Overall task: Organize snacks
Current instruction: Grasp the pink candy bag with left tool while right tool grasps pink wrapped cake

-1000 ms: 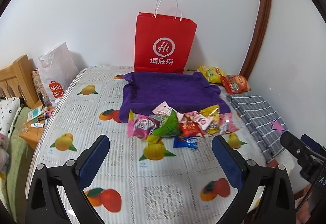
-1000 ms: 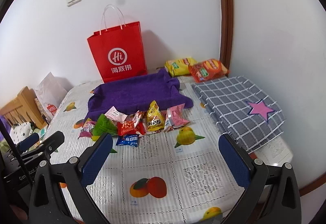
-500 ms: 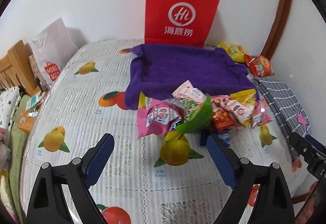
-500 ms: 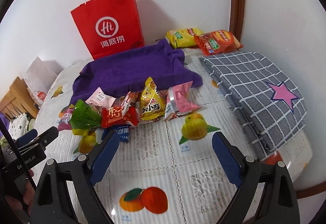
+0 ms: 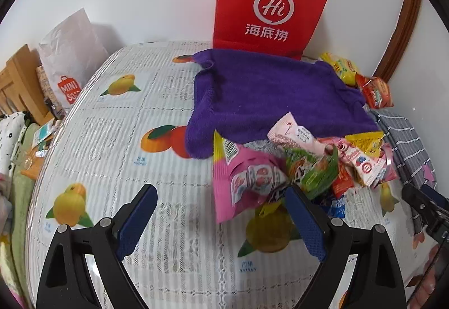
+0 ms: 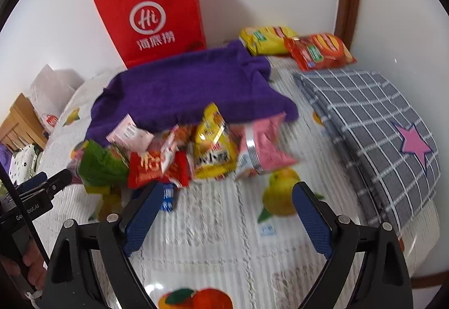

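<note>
Low in each frame, the left gripper (image 5: 219, 200) and right gripper (image 6: 227, 200) stand wide with nothing between their blue pads, having just narrowed slightly. Mid-frame, a heap of snack packets (image 6: 196, 151) lies loose on the fruit-print tablecloth (image 5: 118, 140), touching the purple towel (image 5: 269, 95). Behind stands a red paper bag (image 6: 151, 16), contents unseen. Only the right view clearly shows the checked grey cushion (image 6: 373, 123); the left shows a white bag (image 5: 70, 56).

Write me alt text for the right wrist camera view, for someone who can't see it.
The open right gripper hovers empty over a fruit-print tablecloth, just short of a pile of snack packets at the near edge of a purple towel. A red paper bag stands behind.
</note>
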{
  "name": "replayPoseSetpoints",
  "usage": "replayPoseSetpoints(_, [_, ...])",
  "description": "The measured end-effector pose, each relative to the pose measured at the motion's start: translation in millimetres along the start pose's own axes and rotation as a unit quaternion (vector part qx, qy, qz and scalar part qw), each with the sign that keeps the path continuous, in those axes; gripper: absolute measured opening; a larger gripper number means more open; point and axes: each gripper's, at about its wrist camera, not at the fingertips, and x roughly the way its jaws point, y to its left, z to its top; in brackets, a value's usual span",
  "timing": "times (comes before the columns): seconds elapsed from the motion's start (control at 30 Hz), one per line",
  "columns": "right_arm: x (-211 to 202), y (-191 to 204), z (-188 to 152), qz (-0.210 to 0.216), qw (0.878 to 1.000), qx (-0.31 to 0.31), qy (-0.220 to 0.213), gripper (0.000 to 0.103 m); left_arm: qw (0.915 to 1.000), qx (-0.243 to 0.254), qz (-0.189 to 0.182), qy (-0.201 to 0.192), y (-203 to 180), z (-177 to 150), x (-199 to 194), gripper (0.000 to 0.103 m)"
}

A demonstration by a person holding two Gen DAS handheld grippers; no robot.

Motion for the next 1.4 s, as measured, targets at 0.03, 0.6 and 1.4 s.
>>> replayPoseSetpoints(0.03, [2.5,0.6,0.9,0.001,1.0,0.0,0.003,0.092,1.0,-0.003,-0.005,0.001,0.2,0.4,0.5,0.092])
replayPoseSetpoints(0.6, [23.3,-44.9,-11.6,-0.001,0.999,0.051,0.018,0.092,0.998,-0.006,-0.056,0.029,-11.9,19.3,37.9,0.093])
replayPoseSetpoints(1.4, [89.0,-43.2,25.8,-0.022,0.999,0.005,0.028,0.053,0.992,-0.017,-0.113,0.053,-5.6,-0.1,63.1,0.057])
